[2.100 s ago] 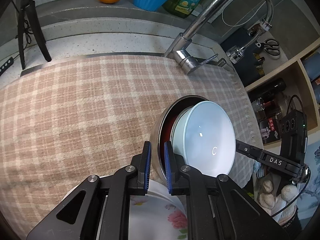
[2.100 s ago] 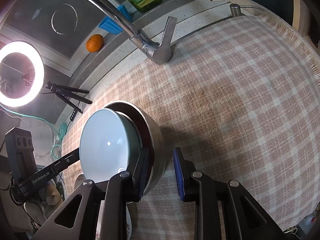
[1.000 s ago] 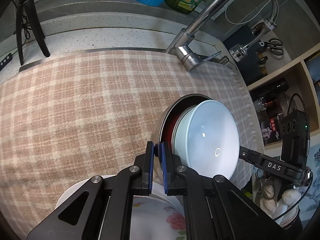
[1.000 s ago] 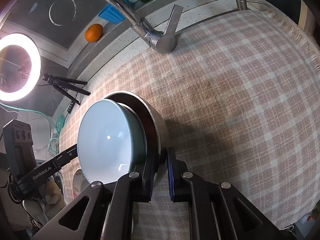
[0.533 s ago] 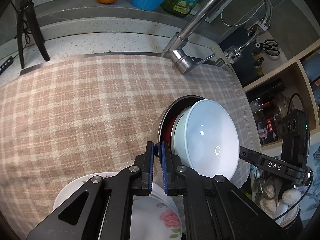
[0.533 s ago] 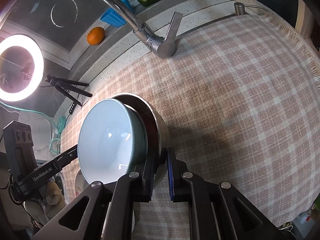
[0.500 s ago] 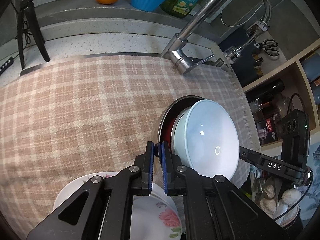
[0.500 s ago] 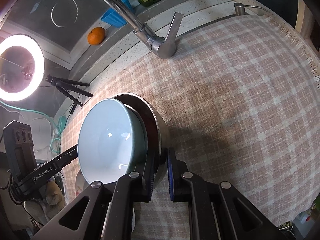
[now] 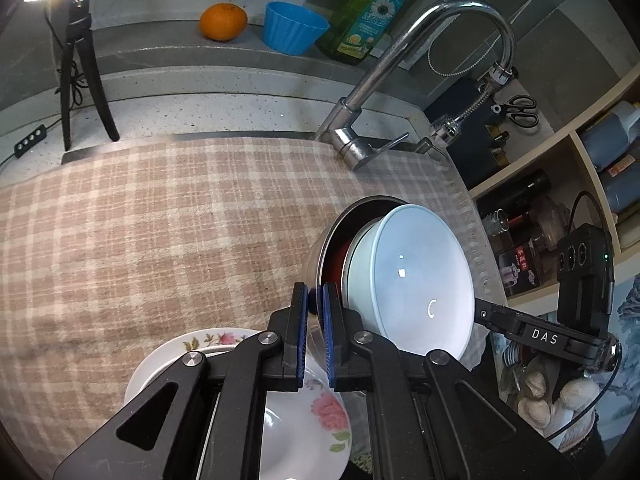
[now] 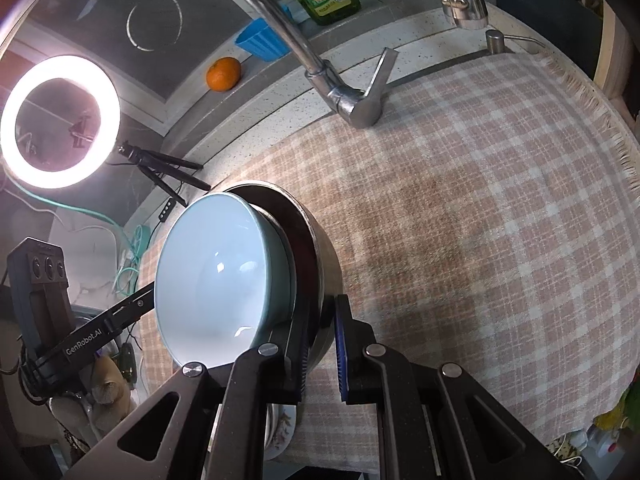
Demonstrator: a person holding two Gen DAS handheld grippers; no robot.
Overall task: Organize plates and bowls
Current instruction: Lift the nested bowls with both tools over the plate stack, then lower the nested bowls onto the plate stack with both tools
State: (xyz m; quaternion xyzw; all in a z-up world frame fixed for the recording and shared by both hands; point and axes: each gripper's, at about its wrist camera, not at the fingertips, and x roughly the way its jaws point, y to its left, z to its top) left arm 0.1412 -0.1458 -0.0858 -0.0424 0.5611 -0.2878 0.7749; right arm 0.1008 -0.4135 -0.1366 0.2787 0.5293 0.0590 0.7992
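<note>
We have both grippers clamped on the steel bowl [image 9: 320,248]: the left gripper [image 9: 315,332] pinches the near part of its rim, and the right gripper [image 10: 323,346] pinches the wall on its own side, each pair of blue pads pressed tight on the thin metal. A second ago the right one had only just finished pressing together; two seconds ago it was spread wide beside the bowl while the left already gripped. What has changed since half a second ago is height and tilt: the stack now sits higher in both wrist views, the ring light [image 10: 60,122] fills more of the right view, and more of the floral plates [image 9: 312,420] shows beneath the left gripper, so we judge the stack has been lifted off the plaid cloth [image 9: 160,232] and is tipped toward us. Inside the steel bowl we see a red inner surface or dish, which we cannot identify, and nested in it the pale blue bowl [image 9: 416,284], its mouth facing the cameras. The plates lie near, below and just left of the lifted stack; whether anything touches them we cannot tell. For the task this means the bowls are gathered as one carried stack, and we judge the remaining step is setting it down, perhaps onto the plates, keeping the tilt small so the blue bowl does not slide out.
</note>
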